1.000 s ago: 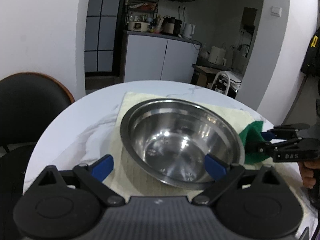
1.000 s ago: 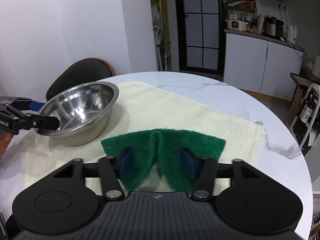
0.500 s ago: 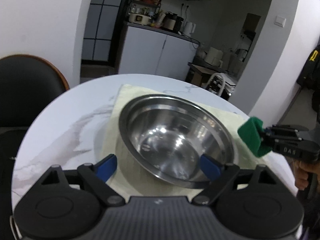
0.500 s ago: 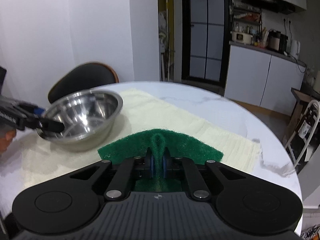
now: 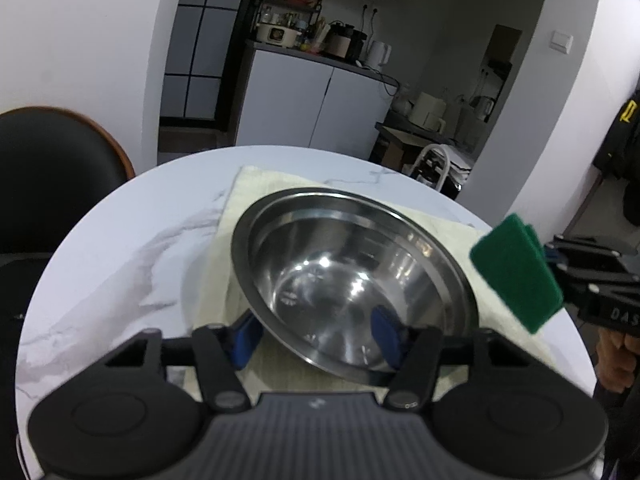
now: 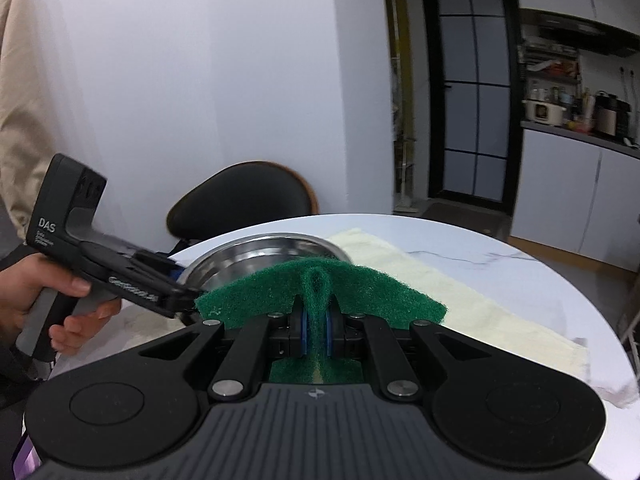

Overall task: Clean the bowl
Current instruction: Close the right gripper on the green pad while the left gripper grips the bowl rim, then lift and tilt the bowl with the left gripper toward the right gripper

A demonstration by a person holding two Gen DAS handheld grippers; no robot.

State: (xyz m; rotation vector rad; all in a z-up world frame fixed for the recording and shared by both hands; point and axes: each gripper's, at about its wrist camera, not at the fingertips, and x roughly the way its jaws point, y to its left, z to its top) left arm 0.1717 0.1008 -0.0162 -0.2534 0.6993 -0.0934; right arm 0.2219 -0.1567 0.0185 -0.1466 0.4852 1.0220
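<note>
A steel bowl sits on a cream towel on the round marble table. My left gripper straddles the bowl's near rim, one blue pad outside the wall and one inside. Its jaws are closing, with a gap still showing around the rim. My right gripper is shut on a folded green scouring pad and holds it in the air beside the bowl. The left wrist view shows the pad hanging to the right of the bowl's rim. The left gripper reaches the rim from the left.
A black chair stands behind the table's left side. A person's hand grips the left tool's handle. The towel stretches to the right across the table. Kitchen cabinets and a doorway lie beyond.
My right gripper shut on the green pad and lifted it off the towel to beside the bowl's rim. The left jaws narrowed around the bowl's near rim.
</note>
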